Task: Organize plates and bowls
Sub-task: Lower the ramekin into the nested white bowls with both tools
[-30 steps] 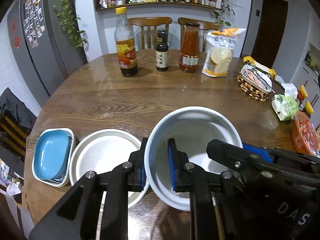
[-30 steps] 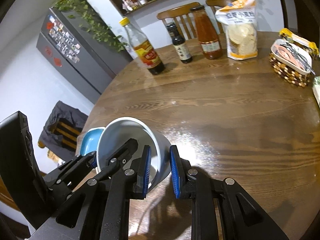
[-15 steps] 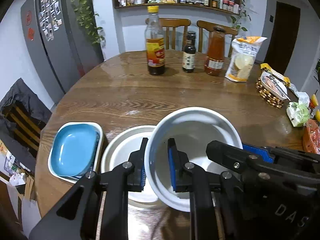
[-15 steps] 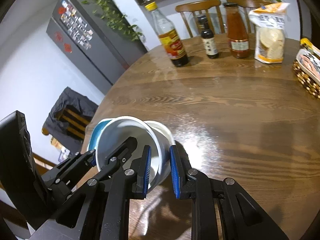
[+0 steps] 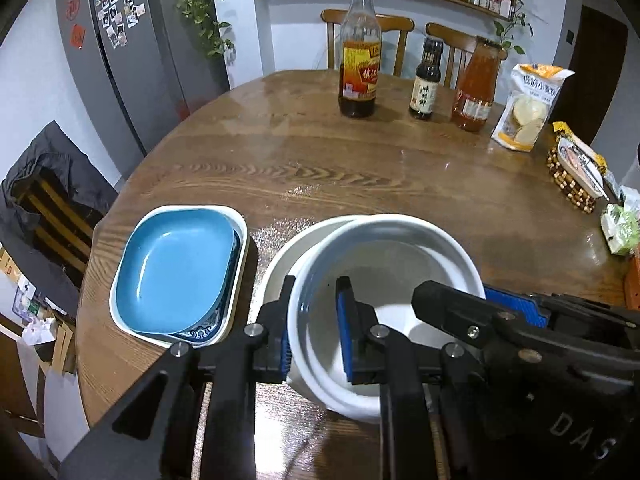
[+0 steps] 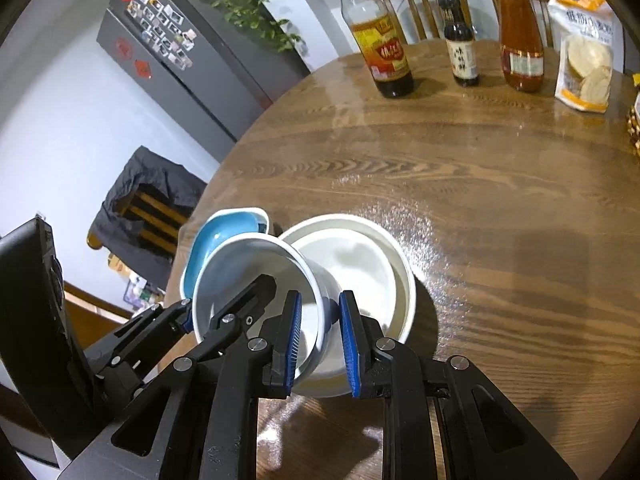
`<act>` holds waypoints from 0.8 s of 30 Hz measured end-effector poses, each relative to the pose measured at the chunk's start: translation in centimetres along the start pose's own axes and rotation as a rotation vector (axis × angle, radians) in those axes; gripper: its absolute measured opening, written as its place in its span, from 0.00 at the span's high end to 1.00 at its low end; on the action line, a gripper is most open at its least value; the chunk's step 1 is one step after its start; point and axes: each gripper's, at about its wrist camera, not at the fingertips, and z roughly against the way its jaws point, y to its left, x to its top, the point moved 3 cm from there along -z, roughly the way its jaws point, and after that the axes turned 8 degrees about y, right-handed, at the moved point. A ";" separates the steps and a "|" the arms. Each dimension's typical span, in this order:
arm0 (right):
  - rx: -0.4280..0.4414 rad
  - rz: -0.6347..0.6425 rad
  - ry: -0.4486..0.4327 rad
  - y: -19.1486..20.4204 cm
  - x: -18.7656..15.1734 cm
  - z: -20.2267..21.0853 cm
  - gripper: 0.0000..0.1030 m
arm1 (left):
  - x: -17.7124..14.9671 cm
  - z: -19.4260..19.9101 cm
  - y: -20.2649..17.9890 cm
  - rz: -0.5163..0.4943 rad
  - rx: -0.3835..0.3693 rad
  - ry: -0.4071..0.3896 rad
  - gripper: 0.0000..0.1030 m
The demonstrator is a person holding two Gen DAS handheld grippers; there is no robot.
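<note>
A deep white bowl [image 5: 392,264] hangs tilted just above a wider white bowl [image 5: 276,268] that rests on the wooden table [image 5: 360,168]. My left gripper [image 5: 316,286] is shut on the deep bowl's left rim, one pad inside and one outside. My right gripper [image 6: 320,300] is shut on the opposite rim of the same deep bowl [image 6: 248,268], and its blue pads [image 5: 516,308] show in the left wrist view. Under it lies the wide bowl [image 6: 360,264]. To the left, a blue square plate [image 5: 180,264] tops a stack in a white square dish [image 5: 240,228].
At the far side of the table stand a tall sauce bottle [image 5: 359,60], a small dark bottle [image 5: 426,80] and an orange sauce bottle [image 5: 476,88], with a snack bag [image 5: 528,108] and a woven basket [image 5: 576,176] to the right. A chair draped with a dark jacket [image 5: 44,192] is at the left.
Both grippers have carried the deep bowl leftward and slightly down, from beside the wide white bowl to over it. The grips have not changed.
</note>
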 end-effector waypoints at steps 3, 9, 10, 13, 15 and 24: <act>-0.007 -0.010 0.011 -0.4 -0.1 -0.4 0.78 | -0.1 -0.7 0.1 -0.001 -0.011 0.020 0.83; -0.016 -0.028 0.024 -0.8 -0.2 -0.8 0.78 | -0.2 -1.5 0.1 -0.008 -0.024 0.044 0.83; -0.017 -0.030 0.027 -0.8 -0.2 -0.9 0.78 | -0.2 -1.6 0.1 -0.009 -0.026 0.047 0.83; -0.019 -0.038 0.034 -0.9 -0.2 -1.1 0.78 | -0.1 -1.9 0.0 -0.009 -0.029 0.057 0.83; -0.022 -0.040 0.040 -0.9 -0.2 -1.3 0.78 | -0.1 -2.2 0.1 -0.008 -0.035 0.068 0.83; -0.033 -0.057 0.062 -1.5 -0.2 -1.8 0.78 | 0.0 -3.1 -0.1 -0.016 -0.053 0.107 0.83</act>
